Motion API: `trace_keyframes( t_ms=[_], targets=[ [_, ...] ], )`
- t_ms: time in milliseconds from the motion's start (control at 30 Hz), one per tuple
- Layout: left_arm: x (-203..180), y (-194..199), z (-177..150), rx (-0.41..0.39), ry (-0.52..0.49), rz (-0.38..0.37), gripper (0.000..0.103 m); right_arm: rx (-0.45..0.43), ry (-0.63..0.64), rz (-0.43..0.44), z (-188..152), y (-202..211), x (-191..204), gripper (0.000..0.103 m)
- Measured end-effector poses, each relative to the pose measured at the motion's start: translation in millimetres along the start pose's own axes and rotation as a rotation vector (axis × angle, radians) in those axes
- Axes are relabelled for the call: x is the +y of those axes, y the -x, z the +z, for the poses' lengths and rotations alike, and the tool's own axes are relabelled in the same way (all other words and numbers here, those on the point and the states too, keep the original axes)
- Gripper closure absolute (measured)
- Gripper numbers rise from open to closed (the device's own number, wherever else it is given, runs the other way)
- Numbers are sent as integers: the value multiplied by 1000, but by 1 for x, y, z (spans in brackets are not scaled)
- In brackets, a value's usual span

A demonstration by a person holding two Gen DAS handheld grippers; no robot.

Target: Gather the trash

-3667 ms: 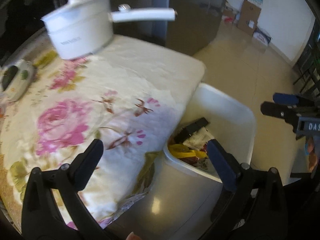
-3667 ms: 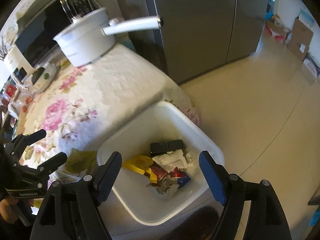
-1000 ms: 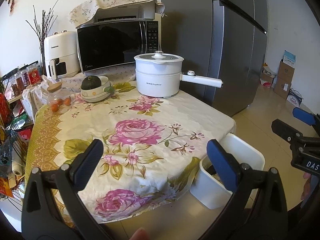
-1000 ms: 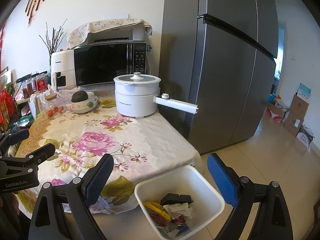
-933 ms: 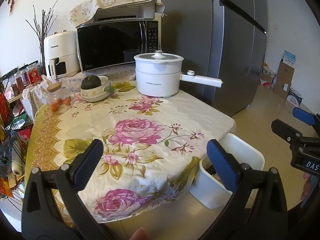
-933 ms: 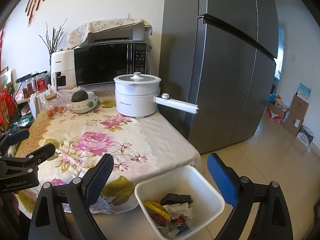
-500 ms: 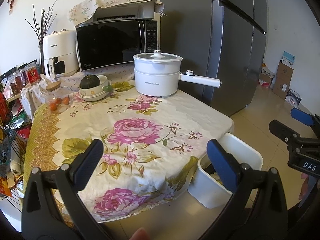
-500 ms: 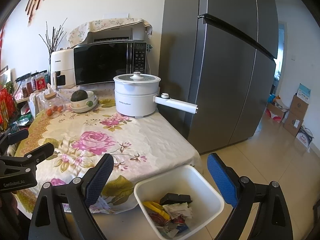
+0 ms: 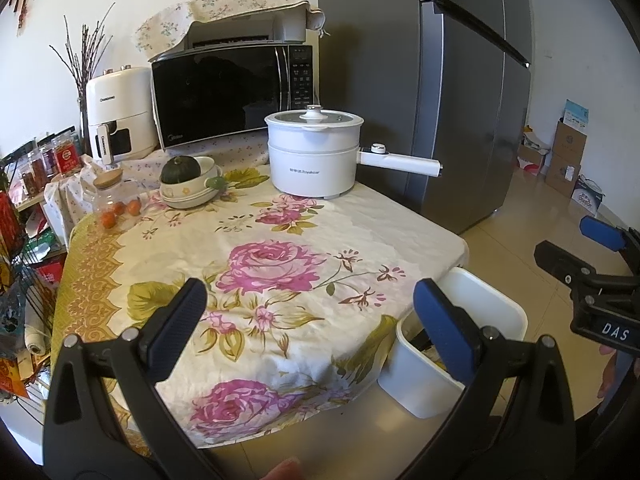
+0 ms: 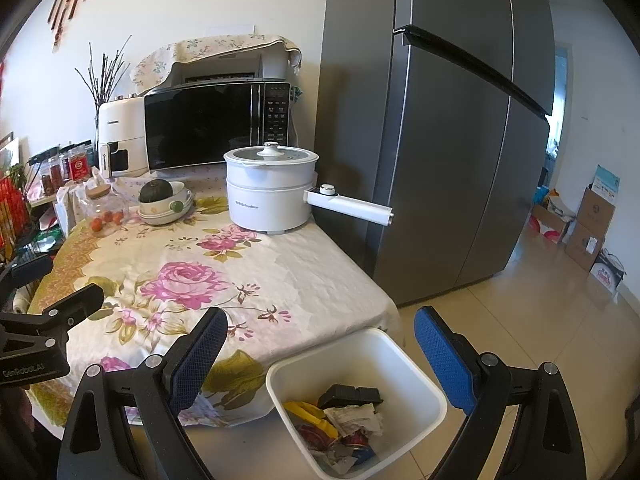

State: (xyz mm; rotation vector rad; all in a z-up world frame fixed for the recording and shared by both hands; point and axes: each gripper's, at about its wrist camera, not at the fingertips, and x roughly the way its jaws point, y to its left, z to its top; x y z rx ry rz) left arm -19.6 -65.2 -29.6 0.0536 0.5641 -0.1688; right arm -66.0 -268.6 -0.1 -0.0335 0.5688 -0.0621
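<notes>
Right wrist: both claws (image 10: 320,344) (image 9: 310,306) wide, empty; trash bin (image 10: 424,384) beside floral-clothed table (image 10: 320,264).

Left gripper (image 9: 308,308) held level in the air, its jaws spread wide and holding nothing. Right gripper (image 10: 320,344) beside it, likewise level, jaws wide apart and holding nothing.

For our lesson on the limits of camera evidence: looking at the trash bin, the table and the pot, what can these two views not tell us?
- White bin, left wrist view: contents almost wholly hidden by its wall and the left hand-held gripper.
- Trash in bin, right wrist view: piled and crumpled; what lies underneath is hidden.
- White pot: brand lettering too small to read.
- Table: near edge cut off by gripper bodies.
</notes>
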Motion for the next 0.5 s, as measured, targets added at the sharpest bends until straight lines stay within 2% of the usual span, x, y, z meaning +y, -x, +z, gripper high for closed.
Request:
trace_keyframes(
  t_ms=[500],
  targets=[
    [5, -5, 1, 47, 12, -19, 0, 6, 3, -3, -2, 0, 5, 7]
  ],
)
